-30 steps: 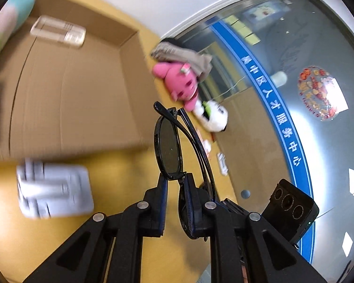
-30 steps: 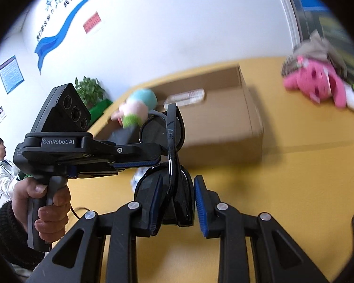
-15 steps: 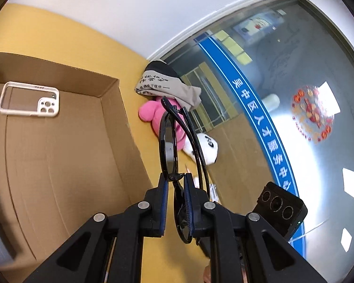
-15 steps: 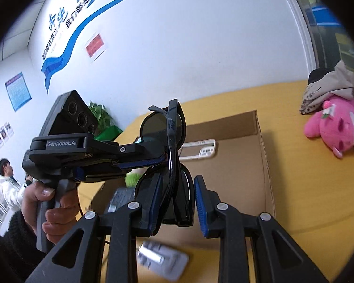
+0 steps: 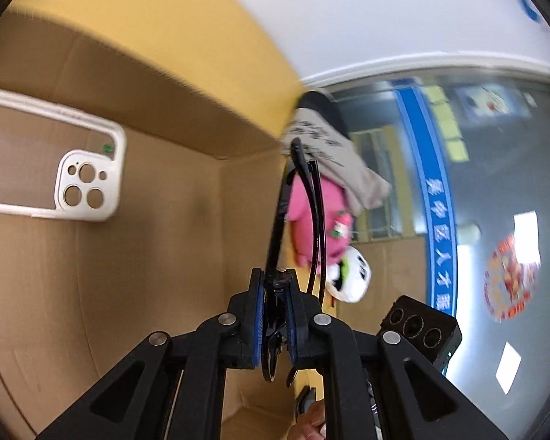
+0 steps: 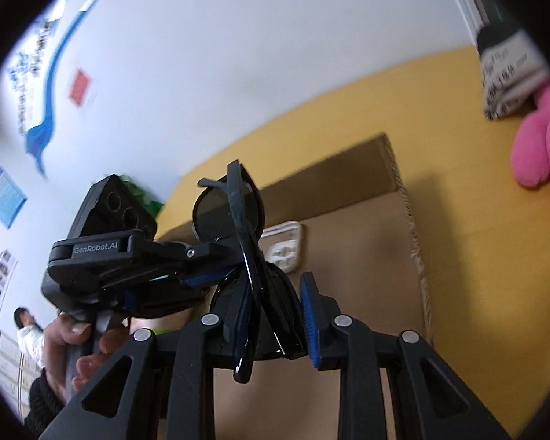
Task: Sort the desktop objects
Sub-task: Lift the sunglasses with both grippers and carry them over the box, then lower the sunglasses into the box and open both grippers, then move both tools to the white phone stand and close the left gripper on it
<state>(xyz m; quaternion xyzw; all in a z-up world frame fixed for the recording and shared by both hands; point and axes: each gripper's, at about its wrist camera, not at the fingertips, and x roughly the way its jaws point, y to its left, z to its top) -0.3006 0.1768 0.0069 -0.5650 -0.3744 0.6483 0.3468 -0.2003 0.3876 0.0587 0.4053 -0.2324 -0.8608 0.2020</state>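
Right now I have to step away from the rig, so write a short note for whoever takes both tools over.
Left tool: shut on the black sunglasses at the bridge, held above the cardboard box.
Right tool: open, fingers either side of one lens, one pad apart from it.
Done: white phone case lies in the box.
Left: lower the sunglasses into the box and release; pink plush toy and folded cloth are on the yellow table.

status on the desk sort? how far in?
Done: the white phone case lies in the cardboard box. In hand: the left gripper is shut on the black sunglasses, held over the box; the right gripper brackets them, its right pad clear. Left: the pink plush and folded cloth sit on the yellow table.
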